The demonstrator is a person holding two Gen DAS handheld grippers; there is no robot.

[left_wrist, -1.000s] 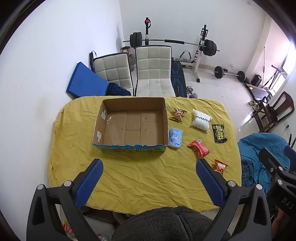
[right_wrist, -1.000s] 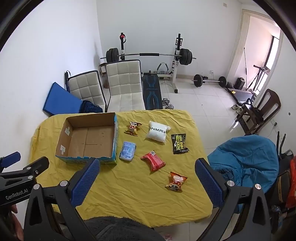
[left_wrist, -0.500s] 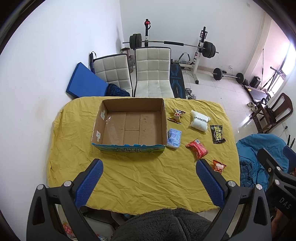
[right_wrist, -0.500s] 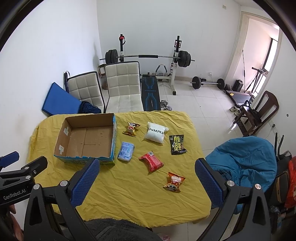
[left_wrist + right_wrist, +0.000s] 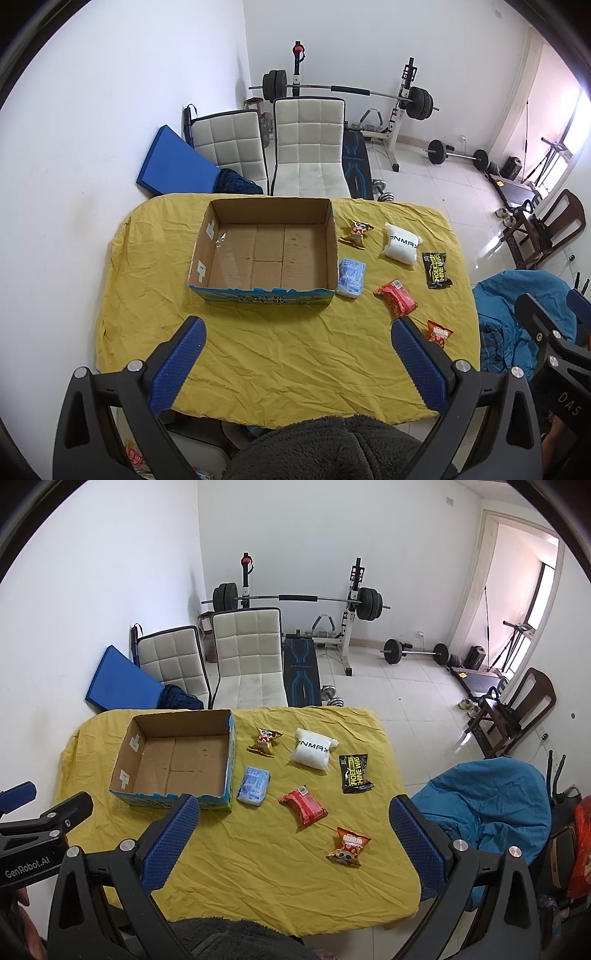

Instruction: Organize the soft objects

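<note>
white walls and a tiled floor frame a home gym, with a barbell rack (image 5: 295, 602), two padded chairs (image 5: 306, 147) and a blue mat (image 5: 173, 162) behind a table under a wrinkled yellow cloth (image 5: 277, 350). biggest on the cloth is an open cardboard box (image 5: 266, 254), nothing inside it, standing toward the left half. off the table's right edge sits a blue beanbag (image 5: 487, 805).

six soft packets lie to the right of the box, none inside it. from larger to smaller: a white pillow pack (image 5: 314, 748) near the far side, a pale blue wipes pack (image 5: 352, 277) just beside the box's right wall, a red pouch (image 5: 303, 806) nearer the front, a black sachet (image 5: 355, 773) toward the right edge, a small snack bag with a cartoon face (image 5: 356, 233) by the box's far corner, and an orange snack bag (image 5: 348, 846) closest to the front right.

both tools hang above the near edge, well apart from everything. the left gripper (image 5: 299, 362) has its jaws spread wide and holds nothing; the right gripper (image 5: 295, 838) is likewise spread and bare.

by the look of it, sorting has not begun: this is the approach before a first pick. the next move probably calls for lowering the right tool onto a near packet, perhaps the orange bag or red pouch, pinching its crinkly body gently, then carrying it over the box wall.
</note>
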